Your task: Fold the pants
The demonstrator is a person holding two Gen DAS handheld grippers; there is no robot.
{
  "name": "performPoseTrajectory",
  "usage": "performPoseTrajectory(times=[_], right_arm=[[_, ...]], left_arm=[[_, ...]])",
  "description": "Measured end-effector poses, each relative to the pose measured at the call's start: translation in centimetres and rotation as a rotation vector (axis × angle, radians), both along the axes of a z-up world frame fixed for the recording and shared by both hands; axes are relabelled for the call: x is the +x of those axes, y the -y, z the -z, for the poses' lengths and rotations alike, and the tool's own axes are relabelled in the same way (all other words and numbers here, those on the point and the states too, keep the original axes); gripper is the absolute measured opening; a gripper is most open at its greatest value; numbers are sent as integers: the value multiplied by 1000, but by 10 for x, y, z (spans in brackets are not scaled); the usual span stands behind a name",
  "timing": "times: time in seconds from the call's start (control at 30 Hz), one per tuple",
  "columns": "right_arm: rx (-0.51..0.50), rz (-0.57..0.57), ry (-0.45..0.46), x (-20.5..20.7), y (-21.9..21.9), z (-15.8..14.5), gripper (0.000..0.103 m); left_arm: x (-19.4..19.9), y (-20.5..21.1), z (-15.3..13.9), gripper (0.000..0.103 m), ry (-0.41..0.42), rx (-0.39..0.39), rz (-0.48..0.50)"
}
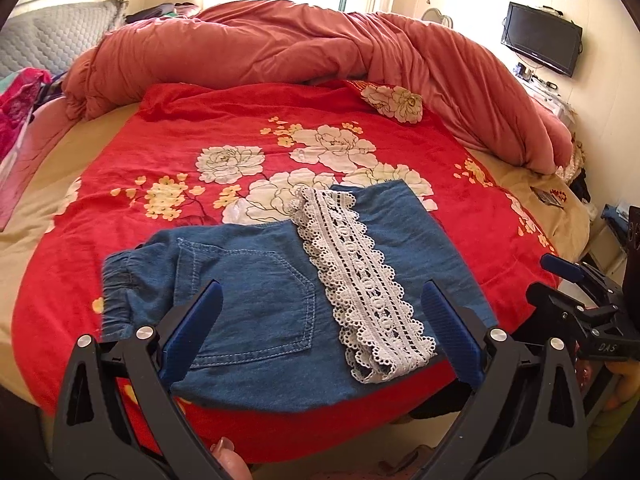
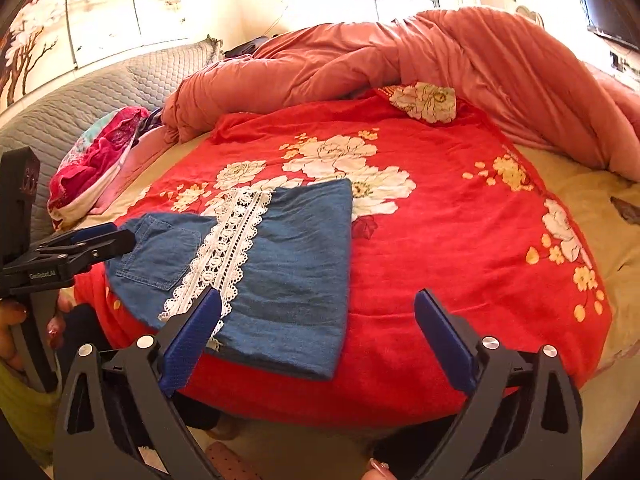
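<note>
Both pairs of jaws stand wide apart with nothing between them, and we see that plainly in each wrist view. Between the spread blue fingers of our left gripper [image 1: 318, 300] lie the denim pants [image 1: 256, 304], folded into a compact bundle on the red floral sheet [image 1: 180, 128] near the front edge of the bed. Just beyond the left finger [image 1: 200, 320] we see the elastic waistband [image 1: 116, 280] and a stitched back pocket [image 1: 248, 300]; toward the right finger runs a white lace strip [image 1: 360, 280] laid diagonally over the denim, its near end curling over the fold at the bed's edge. Further right of these jaws, our right gripper [image 1: 576, 296] shows from the side, off the edge of the sheet. From the right wrist view, our right gripper [image 2: 318, 304] hovers with the pants [image 2: 288, 272] lying ahead and mostly to the left of its gap: its left finger [image 2: 192, 336] overlaps the near corner of the denim and the lace strip [image 2: 228, 248] in the picture, though we cannot tell whether it touches the cloth. Ahead of the right finger [image 2: 444, 340] lies only red sheet [image 2: 460, 240]. Left of these jaws, our left gripper [image 2: 80, 248] appears beside the waistband end. Well beyond both jaws, a salmon quilt [image 2: 360, 56] is heaped along the far side of the bed.
</note>
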State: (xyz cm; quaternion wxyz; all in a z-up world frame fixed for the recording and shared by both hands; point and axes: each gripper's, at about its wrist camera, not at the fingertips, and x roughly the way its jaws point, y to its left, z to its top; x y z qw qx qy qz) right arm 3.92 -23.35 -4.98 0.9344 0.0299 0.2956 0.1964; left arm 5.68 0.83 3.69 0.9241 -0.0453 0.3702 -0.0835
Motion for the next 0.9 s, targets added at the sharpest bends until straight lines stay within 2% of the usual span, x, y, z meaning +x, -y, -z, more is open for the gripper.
performPoseTrajectory(times=[0.27, 0.5, 0.9], right_arm=[[-30, -33, 37, 3, -18, -11, 97], [-51, -90, 27, 17, -43, -11, 97], [-48, -226, 14, 43, -92, -15, 98]], left_arm=[[-10, -29, -4, 94, 14, -6, -74], [-22, -62, -1, 94, 2, -8, -160], [-36, -117, 26, 94, -78, -39, -304]])
